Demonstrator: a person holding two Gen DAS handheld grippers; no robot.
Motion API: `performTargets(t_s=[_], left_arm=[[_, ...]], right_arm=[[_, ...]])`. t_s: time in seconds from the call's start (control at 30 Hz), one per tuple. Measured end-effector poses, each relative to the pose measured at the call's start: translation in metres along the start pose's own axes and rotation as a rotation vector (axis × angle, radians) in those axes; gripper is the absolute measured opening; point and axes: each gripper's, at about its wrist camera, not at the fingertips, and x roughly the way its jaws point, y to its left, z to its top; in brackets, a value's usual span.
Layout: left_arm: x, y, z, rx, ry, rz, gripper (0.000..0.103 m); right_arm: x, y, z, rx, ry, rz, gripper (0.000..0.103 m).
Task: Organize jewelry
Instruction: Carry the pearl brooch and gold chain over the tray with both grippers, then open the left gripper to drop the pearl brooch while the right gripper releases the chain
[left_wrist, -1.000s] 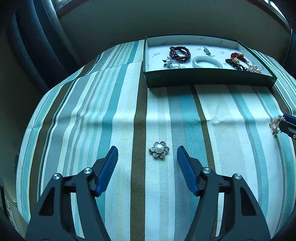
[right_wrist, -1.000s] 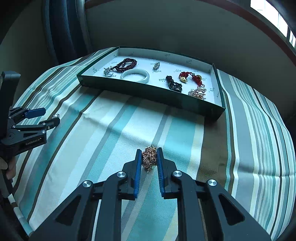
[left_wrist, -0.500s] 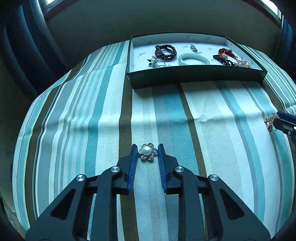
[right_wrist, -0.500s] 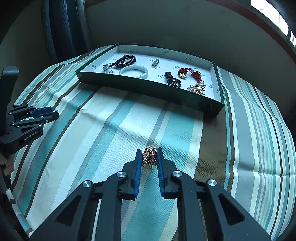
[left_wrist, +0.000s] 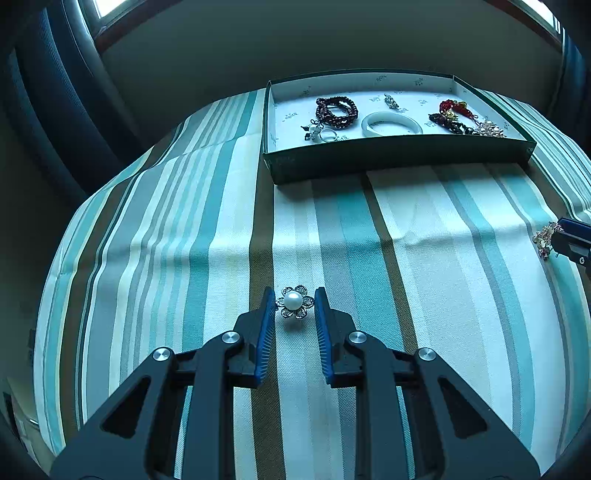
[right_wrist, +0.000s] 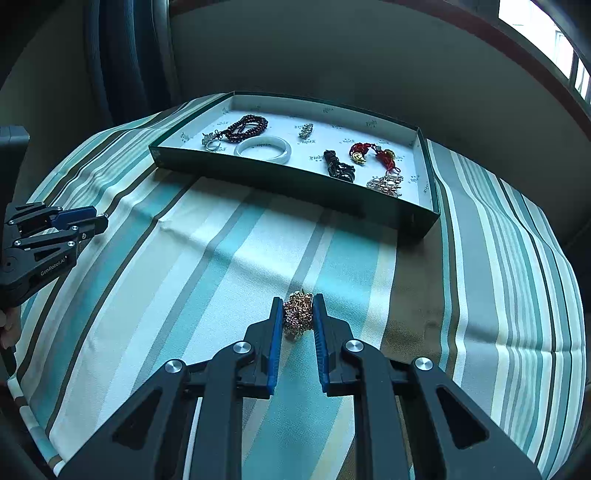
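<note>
The left hand-held gripper (left_wrist: 294, 303) is pinching a little flower brooch (left_wrist: 293, 301), filigree metal petals round a glossy pearl, lying on the woven striped cloth (left_wrist: 443, 258) covering the surface. The right hand-held gripper (right_wrist: 298, 312) is squeezing a knobbly gold chain cluster (right_wrist: 297, 314) between its ribbed blue pads. Further back, a shallow dark green tray (right_wrist: 295, 177) with a pale printed lining is holding dark red beads (right_wrist: 246, 127), a smooth white bangle (right_wrist: 263, 147) and a few other pieces, with nothing lying between.
</note>
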Motion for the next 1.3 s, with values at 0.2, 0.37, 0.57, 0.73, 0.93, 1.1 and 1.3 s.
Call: performTargets(t_s=[0.2, 0.37, 0.57, 0.73, 0.93, 1.1, 1.3], left_arm=[[-0.014, 0.002, 0.011, -0.022, -0.045, -0.001, 0.022], [-0.026, 0.0, 0.03, -0.039, -0.093, -0.03, 0.022], [-0.028, -0.01, 0.062, -0.04, -0.148, -0.062, 0.022], [-0.023, -0.019, 0.095, -0.04, -0.188, -0.083, 0.022], [-0.012, -0.028, 0.137, -0.043, -0.23, -0.097, 0.022], [0.001, -0.034, 0.171, -0.051, -0.263, -0.089, 0.022], [0.033, -0.038, 0.208, -0.076, -0.26, -0.079, 0.022]], right_arm=[[-0.01, -0.003, 0.007, 0.029, -0.036, 0.019, 0.017], [-0.017, -0.008, 0.025, 0.049, -0.077, 0.033, 0.017], [-0.022, -0.016, 0.058, 0.063, -0.151, 0.031, 0.017], [-0.023, -0.026, 0.088, 0.079, -0.214, 0.026, 0.017], [-0.011, -0.039, 0.125, 0.094, -0.263, 0.029, 0.016], [0.011, -0.052, 0.154, 0.114, -0.275, 0.028, 0.015], [0.055, -0.067, 0.18, 0.15, -0.26, 0.019, 0.015]])
